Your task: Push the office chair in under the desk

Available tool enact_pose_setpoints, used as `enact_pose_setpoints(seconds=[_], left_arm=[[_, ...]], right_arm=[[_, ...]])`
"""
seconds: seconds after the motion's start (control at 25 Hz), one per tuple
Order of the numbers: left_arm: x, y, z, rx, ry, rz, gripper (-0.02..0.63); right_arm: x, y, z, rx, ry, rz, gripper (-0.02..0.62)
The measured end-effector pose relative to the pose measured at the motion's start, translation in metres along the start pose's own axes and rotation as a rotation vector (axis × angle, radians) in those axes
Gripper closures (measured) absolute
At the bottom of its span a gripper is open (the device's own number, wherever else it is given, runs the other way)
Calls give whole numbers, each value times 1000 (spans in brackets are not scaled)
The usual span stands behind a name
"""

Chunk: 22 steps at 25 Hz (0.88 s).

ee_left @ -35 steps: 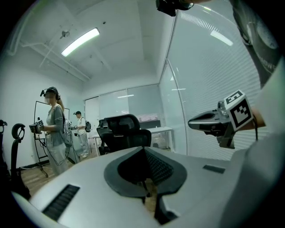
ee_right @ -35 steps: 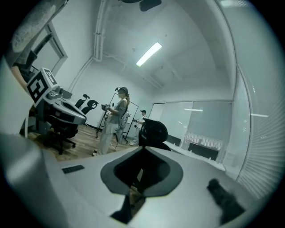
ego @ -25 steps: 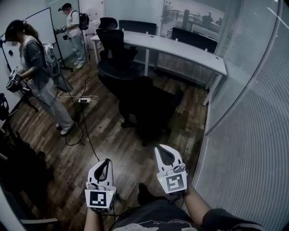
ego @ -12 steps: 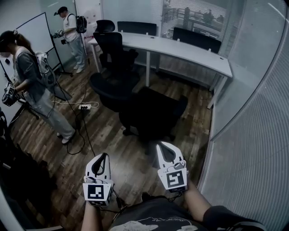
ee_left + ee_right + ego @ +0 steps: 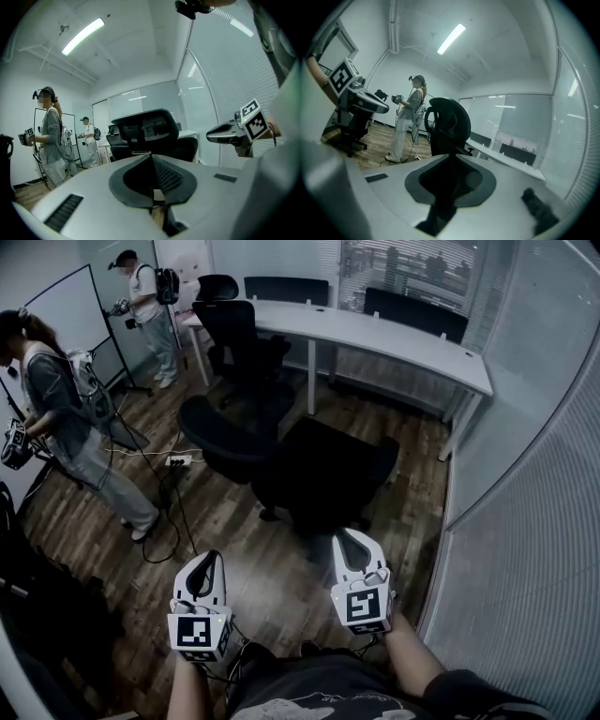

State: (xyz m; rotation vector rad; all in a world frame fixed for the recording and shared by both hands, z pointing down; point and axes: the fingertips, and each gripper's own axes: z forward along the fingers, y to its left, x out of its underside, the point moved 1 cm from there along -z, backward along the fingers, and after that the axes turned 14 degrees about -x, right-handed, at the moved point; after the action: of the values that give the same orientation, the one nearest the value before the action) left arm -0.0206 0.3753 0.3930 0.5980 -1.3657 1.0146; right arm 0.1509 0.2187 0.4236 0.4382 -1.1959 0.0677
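Observation:
A black office chair (image 5: 328, 474) stands on the wood floor with its back toward me, a step short of the long white desk (image 5: 394, 338). My left gripper (image 5: 215, 557) is shut and empty, low and to the chair's left. My right gripper (image 5: 343, 534) is also shut with nothing in it, its tips just short of the chair's near edge. In the left gripper view the chair's back (image 5: 145, 129) rises beyond the closed tips (image 5: 151, 155), with the right gripper (image 5: 225, 136) off to the side. The right gripper view shows the chair (image 5: 447, 124) ahead of its tips (image 5: 451, 154).
Another black chair (image 5: 225, 423) stands left of mine, and a further one (image 5: 217, 285) sits at the desk's far end. Two people (image 5: 66, 418) (image 5: 145, 306) stand at left near a whiteboard (image 5: 70, 306). Cables and a power strip (image 5: 178, 460) lie on the floor. A glass wall (image 5: 525, 521) runs along the right.
Both grippers have moved forward toward the chair and desk, still shut. The chair and desk now sit closer and lower in the head view.

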Motion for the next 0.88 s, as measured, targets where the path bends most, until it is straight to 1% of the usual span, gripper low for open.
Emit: enact_pose_setpoints(seconds=[0.08, 0.2, 0.32, 0.48, 0.72, 0.88], left_arm=[[4, 7, 11, -10, 8, 15, 586], [8, 13, 33, 4, -4, 40, 586], [10, 21, 57, 58, -30, 45, 586], [15, 32, 89, 148, -37, 90, 584], [19, 49, 141, 247, -59, 173, 584], [28, 62, 168, 292, -71, 240, 584]], right_arm=[[3, -3, 3, 29, 33, -4, 568], [8, -10, 7, 85, 72, -7, 566], [10, -11, 16, 127, 107, -6, 541], [10, -12, 23, 208, 169, 14, 497], [8, -7, 47, 323, 245, 19, 454], [7, -1, 62, 386, 311, 5, 426]])
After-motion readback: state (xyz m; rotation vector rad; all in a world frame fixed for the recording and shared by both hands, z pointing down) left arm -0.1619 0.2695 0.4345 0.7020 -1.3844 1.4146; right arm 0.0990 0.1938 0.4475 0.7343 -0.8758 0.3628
